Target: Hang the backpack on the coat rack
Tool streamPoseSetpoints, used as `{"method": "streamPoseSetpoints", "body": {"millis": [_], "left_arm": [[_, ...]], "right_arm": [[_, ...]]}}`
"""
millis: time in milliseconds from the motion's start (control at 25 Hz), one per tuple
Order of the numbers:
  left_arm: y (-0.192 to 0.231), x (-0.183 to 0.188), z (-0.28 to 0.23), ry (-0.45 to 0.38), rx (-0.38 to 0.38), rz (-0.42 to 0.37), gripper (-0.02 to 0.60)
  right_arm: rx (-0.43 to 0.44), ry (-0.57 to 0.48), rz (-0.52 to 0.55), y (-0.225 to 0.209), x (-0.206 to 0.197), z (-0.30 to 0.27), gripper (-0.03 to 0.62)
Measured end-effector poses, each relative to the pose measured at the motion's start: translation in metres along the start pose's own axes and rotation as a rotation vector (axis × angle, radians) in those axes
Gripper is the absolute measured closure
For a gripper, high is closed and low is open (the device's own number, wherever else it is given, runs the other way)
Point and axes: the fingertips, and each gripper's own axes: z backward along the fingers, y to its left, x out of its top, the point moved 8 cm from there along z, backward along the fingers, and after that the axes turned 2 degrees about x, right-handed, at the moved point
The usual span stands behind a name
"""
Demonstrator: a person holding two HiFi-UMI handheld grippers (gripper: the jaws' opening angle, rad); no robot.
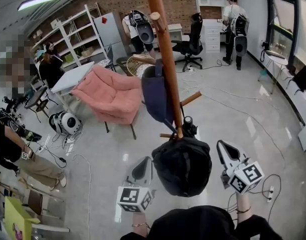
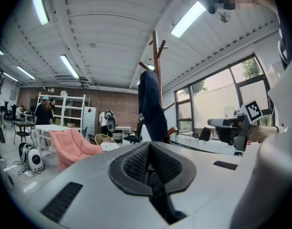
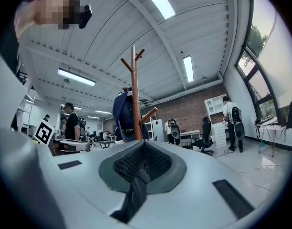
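Observation:
In the head view a black backpack (image 1: 182, 166) hangs between my two grippers, just in front of the wooden coat rack (image 1: 165, 59). My left gripper (image 1: 145, 163) is shut on a black backpack strap (image 2: 154, 190) at the pack's left side. The right gripper (image 1: 220, 146) is shut on another black strap (image 3: 135, 190) at its right side. A navy bag (image 1: 154, 94) hangs on the rack, above and behind the backpack. Short pegs (image 1: 190, 99) stick out of the pole. In both gripper views the coat rack (image 2: 156, 56) (image 3: 134, 89) stands straight ahead with its navy bag (image 2: 151, 104) (image 3: 121, 113).
A pink armchair (image 1: 110, 96) stands left of the rack, with a white table (image 1: 73, 76) behind it. A black office chair (image 1: 193, 36) is farther back. People stand at the left (image 1: 13, 154) and far right (image 1: 233, 24). Cables (image 1: 68, 154) lie on the floor.

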Motion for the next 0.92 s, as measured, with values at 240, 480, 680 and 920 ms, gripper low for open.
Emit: {"method": "streamPoseSetpoints", "body": {"millis": [240,480,680,920], "left_arm": [[-0.001,-0.004,-0.004,0.005,-0.007,-0.001,0.568],[-0.001,-0.009,-0.006,0.021,-0.003,0.002,0.568],[0.000,-0.010,-0.006,0.023,0.018,0.006,0.568],[0.001,-0.015,-0.012,0.030,0.037,-0.003,0.568]], "right_arm": [[0.000,-0.001,-0.005,-0.003,-0.003,-0.002,0.582],[-0.017,0.009,-0.010,-0.007,-0.008,0.000,0.582],[-0.030,0.012,-0.018,-0.011,-0.009,0.002,0.582],[-0.047,0.002,-0.018,-0.018,-0.014,0.002,0.582]]}}
